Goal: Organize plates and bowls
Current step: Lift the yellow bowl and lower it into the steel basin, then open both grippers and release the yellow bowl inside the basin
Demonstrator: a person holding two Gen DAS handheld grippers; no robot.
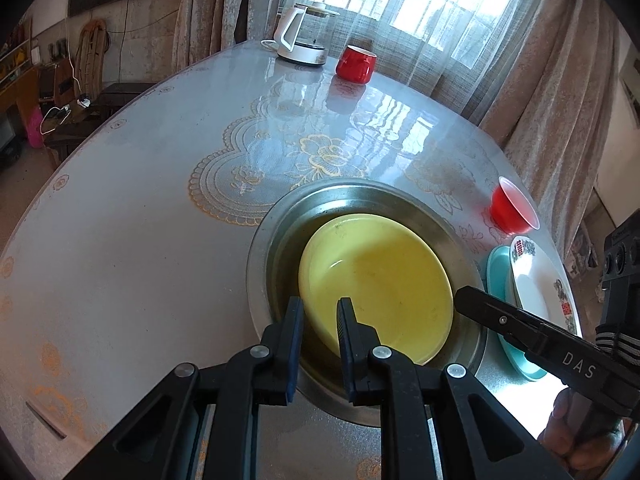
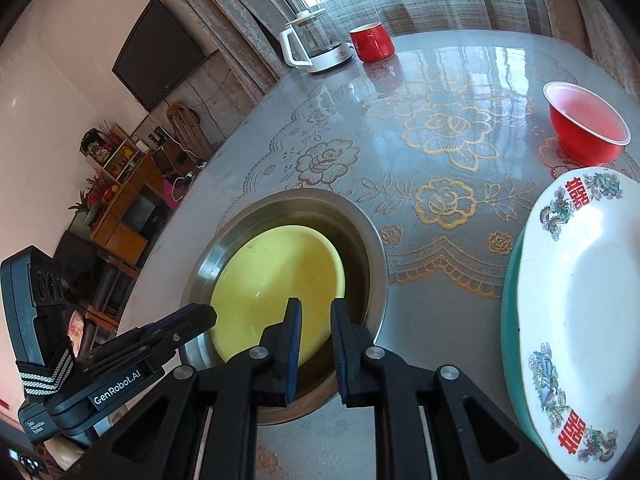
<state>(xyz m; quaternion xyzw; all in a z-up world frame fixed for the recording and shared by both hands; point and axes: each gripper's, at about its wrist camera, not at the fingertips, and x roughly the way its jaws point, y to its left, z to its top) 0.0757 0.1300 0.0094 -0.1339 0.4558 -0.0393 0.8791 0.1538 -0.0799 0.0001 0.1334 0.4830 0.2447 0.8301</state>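
A yellow plate [image 1: 380,280] lies inside a steel basin [image 1: 276,224]; both also show in the right wrist view, plate [image 2: 276,280] and basin [image 2: 372,248]. My left gripper [image 1: 320,312] has its jaws a little apart astride the yellow plate's near rim; whether they clamp it is unclear. My right gripper [image 2: 316,312] hovers slightly open over the plate's right rim and basin wall, holding nothing visible. A white patterned plate [image 2: 592,292] rests on a teal plate [image 2: 508,320] to the right. A red bowl [image 2: 584,124] stands behind them.
A red mug [image 1: 356,63] and a white kettle [image 1: 300,40] stand at the table's far edge by the curtained window. The round table [image 1: 140,240] has a glossy floral cover. Cabinets and a wall TV [image 2: 160,52] lie beyond the left edge.
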